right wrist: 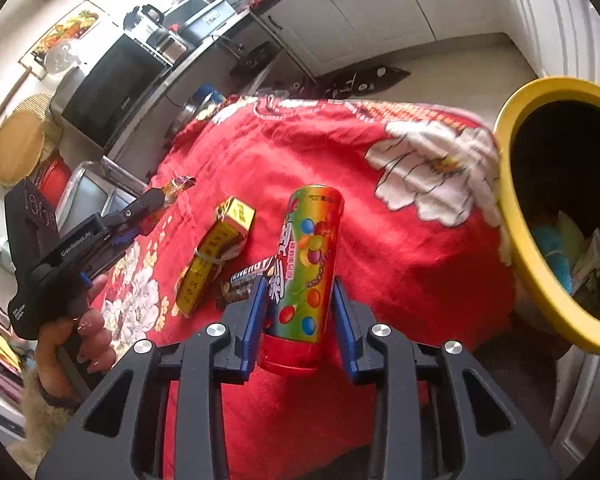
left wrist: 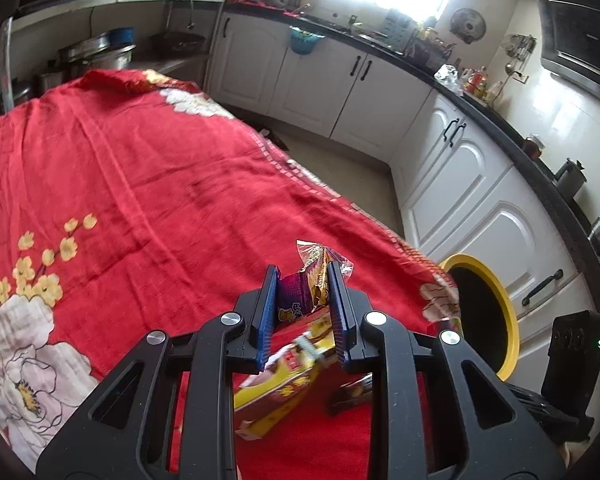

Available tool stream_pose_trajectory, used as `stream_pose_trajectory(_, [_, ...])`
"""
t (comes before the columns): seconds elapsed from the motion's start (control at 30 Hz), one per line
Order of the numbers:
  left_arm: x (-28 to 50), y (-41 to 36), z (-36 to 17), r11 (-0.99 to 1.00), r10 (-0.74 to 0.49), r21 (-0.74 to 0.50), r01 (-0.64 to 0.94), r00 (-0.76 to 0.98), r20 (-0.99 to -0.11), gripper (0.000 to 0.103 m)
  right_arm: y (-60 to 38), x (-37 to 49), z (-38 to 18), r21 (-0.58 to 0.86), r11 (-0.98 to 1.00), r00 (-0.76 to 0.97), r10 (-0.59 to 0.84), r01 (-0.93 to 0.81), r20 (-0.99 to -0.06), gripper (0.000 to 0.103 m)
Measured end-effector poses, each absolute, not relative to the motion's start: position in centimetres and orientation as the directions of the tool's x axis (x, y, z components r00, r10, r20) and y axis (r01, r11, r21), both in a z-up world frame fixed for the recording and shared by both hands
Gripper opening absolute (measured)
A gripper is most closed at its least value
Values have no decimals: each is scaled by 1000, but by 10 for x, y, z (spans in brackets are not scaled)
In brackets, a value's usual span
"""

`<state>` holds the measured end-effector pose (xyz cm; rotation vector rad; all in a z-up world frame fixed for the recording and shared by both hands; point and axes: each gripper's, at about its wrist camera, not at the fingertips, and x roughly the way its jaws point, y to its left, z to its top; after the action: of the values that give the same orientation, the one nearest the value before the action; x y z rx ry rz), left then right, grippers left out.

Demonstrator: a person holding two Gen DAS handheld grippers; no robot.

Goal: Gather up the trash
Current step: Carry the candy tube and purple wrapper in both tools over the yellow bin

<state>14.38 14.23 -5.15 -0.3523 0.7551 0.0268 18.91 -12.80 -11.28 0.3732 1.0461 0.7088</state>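
Note:
My left gripper [left wrist: 302, 280] is shut on a crumpled candy wrapper [left wrist: 314, 276], purple and gold with clear plastic, held above the red flowered tablecloth [left wrist: 140, 168]. It also shows in the right wrist view [right wrist: 162, 196] with the wrapper [right wrist: 178, 184] at its tip. My right gripper [right wrist: 300, 292] is shut on a rainbow candy tube [right wrist: 306, 264] with a red cap, held tilted above the cloth. A yellow box [right wrist: 216, 252] and a dark snack bar wrapper [right wrist: 246, 280] lie on the cloth between the grippers. The yellow-rimmed trash bin [right wrist: 512, 216] stands at the table's right edge.
The bin [left wrist: 500, 312] holds some trash, blue and pale pieces [right wrist: 560, 252]. The yellow box [left wrist: 280, 384] lies below my left gripper. White cabinets [left wrist: 460, 184] and a dark countertop [left wrist: 512, 136] run along the right. A microwave [right wrist: 112, 84] stands on the far counter.

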Motion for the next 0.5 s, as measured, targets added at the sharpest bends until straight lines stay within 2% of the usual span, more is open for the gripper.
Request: stream_pose_trajectory(0.5, [164, 75, -23, 957, -190, -290, -2, 753, -630, 18, -196, 194, -73, 600, 732, 473, 673, -321, -568, 29])
